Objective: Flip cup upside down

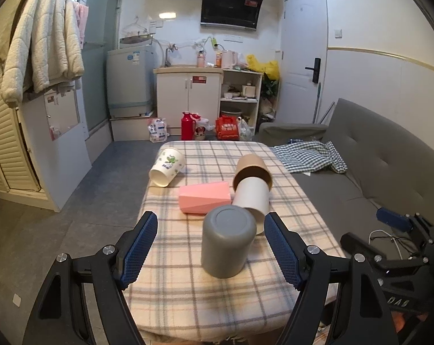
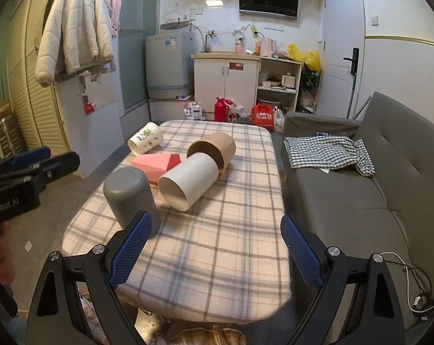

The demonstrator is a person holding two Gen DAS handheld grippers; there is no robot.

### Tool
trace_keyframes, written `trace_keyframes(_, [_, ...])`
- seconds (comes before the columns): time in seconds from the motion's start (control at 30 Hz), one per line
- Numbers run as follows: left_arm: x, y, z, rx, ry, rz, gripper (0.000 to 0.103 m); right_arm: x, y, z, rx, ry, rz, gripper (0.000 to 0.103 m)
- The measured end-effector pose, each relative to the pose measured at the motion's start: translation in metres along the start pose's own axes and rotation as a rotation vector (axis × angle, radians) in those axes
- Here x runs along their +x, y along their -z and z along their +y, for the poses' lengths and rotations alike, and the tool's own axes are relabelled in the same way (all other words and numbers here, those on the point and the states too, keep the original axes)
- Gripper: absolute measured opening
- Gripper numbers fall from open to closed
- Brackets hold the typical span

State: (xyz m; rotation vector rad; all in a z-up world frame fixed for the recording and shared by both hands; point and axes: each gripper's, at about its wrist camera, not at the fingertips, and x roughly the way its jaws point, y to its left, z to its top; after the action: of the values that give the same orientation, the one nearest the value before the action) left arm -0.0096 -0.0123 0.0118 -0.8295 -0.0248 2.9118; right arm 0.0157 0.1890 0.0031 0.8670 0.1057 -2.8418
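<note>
A grey cup stands upside down on the plaid-covered table, base up. My left gripper is open, its blue pads either side of the cup without touching it. In the right wrist view the grey cup stands left of my right gripper, which is open and empty over the table's near part. A white cup, a brown cup, a pink faceted cup and a printed white cup lie on their sides behind it.
A grey sofa with a checked cloth runs along the table's right side. The right gripper's body shows at right in the left wrist view. Cabinets, a washer and bags stand at the far wall. Open floor lies left.
</note>
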Motion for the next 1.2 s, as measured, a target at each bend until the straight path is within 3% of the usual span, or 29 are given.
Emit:
trace_keyframes(0.17, [-0.002,0.013,0.008,-0.003,-0.026,0.009,0.08,-0.002,0.005,0.004,0.006,-0.047,-0.008,0.092])
trace_keyframes(0.27, [-0.003,0.024,0.011,-0.005,-0.051,0.019,0.098,0.003,0.011,0.006,0.019,-0.079,0.013,0.092])
trace_keyframes(0.33, [-0.006,0.031,0.013,-0.011,-0.077,0.017,0.099,0.006,0.015,0.006,0.029,-0.084,0.027,0.098])
trace_keyframes(0.53, [-0.003,0.036,0.017,-0.025,-0.095,0.046,0.1,0.011,0.021,0.005,0.044,-0.082,0.048,0.102])
trace_keyframes(1.2, [-0.002,0.035,0.018,-0.041,-0.106,0.064,0.103,0.02,0.026,-0.001,0.066,-0.07,0.077,0.103])
